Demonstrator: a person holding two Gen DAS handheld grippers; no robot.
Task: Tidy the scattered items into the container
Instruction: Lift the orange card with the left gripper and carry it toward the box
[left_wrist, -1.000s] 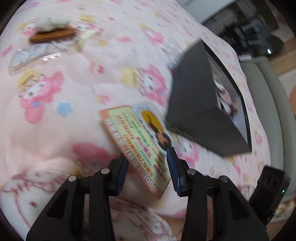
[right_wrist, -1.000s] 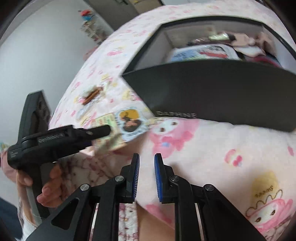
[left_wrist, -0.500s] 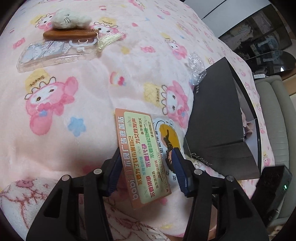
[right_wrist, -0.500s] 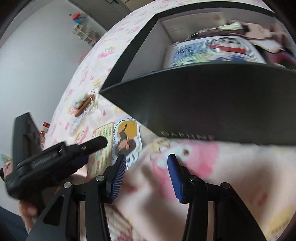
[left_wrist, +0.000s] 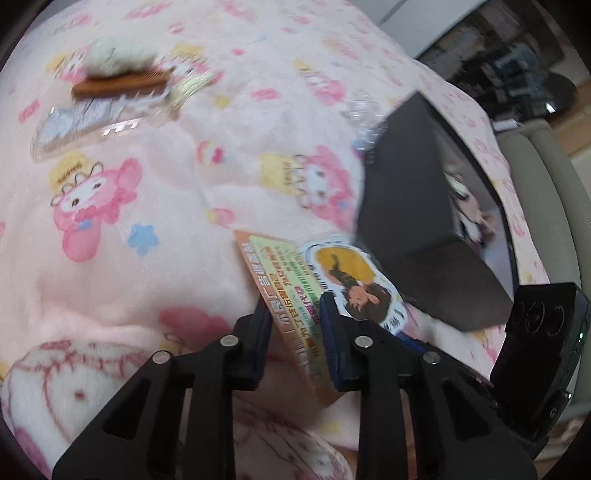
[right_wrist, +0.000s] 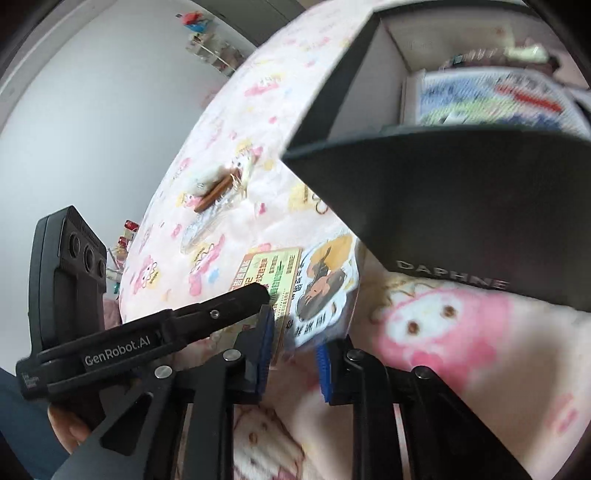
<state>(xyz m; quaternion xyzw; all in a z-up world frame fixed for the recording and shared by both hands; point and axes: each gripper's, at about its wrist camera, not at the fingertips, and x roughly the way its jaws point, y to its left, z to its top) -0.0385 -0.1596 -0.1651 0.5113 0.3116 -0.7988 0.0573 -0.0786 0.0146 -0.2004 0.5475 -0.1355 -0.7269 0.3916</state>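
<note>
Pick-up step: both claws are closing on the printed card packet (left_wrist: 295, 295), the left claw (left_wrist: 295, 328) straddling it, the right claw (right_wrist: 293, 354) at its edge. Next: lift toward the black box (left_wrist: 406, 206) at two o'clock.

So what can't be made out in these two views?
- Left wrist view: the lower edge of the card is hidden behind the left gripper, whose jaws are closing around it.
- Left wrist view: the comb and clear phone case are motion-blurred.
- Right wrist view: the black box is cut off at the right; its contents are blurred.
</note>
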